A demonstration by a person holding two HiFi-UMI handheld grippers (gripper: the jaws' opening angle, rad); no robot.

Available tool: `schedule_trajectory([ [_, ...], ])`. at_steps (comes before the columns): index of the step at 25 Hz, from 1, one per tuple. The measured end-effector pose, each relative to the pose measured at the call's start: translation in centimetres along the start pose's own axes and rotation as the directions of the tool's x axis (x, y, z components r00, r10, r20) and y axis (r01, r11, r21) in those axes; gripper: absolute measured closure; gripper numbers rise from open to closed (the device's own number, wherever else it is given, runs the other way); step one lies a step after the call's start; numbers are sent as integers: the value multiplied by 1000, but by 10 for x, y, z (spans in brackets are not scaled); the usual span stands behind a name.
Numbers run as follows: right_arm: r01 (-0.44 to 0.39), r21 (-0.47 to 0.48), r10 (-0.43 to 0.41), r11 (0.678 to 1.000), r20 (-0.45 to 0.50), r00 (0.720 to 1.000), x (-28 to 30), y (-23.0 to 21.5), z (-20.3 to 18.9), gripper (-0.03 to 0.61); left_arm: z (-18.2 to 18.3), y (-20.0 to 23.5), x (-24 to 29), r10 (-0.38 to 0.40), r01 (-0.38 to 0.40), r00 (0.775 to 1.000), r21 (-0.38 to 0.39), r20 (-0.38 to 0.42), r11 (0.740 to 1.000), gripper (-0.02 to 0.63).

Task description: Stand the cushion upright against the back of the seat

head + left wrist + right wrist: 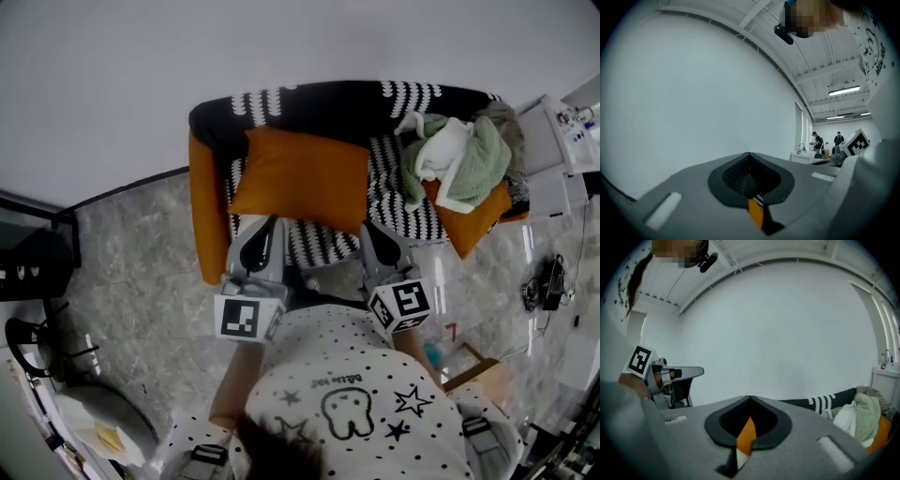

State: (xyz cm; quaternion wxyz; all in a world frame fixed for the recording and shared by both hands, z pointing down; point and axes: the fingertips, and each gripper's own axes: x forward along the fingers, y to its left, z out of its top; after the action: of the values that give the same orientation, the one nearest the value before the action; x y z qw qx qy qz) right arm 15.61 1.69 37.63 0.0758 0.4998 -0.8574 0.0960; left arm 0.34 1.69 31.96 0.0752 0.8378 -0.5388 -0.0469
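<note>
an orange cushion (300,178) is seen in the upper middle of the head view, lying across the left part of a black-and-white patterned sofa (347,101), its upper edge laid against the backrest and its lower edge resting on the seat. both grippers are held side by side in the lower middle of that frame, pointed up the picture toward the sofa and kept roughly parallel. the left gripper (270,222) is brought to the cushion's lower edge near its left end, and the right gripper (369,229) to the lower right corner. the marker cubes (246,319) are turned toward the camera, and a bare left forearm (234,380) is stretched out behind the left one from the spotted shirt at the bottom. in the left gripper view the jaws are clenched together, with a thin strip of orange and patterned fabric showing through the slit below them. in the right gripper view the jaws are likewise closed, with a sliver of orange in the slit. whether cushion fabric is pinched by either cannot be told. a heap of green and white cloth (459,159) is piled at the sofa's right end over a second orange cushion (478,223).
</note>
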Motion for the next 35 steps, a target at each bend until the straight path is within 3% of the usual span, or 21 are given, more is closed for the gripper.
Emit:
schedule_trajectory([
  [11, 33, 13, -33, 999, 17, 999, 60, 13, 26, 583, 29, 59, 37, -36, 36, 999, 17, 10, 999, 618],
  [24, 104, 30, -104, 994, 4, 995, 84, 23, 23, 583, 26, 95, 51, -88, 88, 996, 4, 0, 996, 618],
  [35, 52, 1, -52, 999, -50, 997, 102, 33, 26, 583, 22, 121, 42, -11, 10, 1000, -38, -16, 999, 618],
])
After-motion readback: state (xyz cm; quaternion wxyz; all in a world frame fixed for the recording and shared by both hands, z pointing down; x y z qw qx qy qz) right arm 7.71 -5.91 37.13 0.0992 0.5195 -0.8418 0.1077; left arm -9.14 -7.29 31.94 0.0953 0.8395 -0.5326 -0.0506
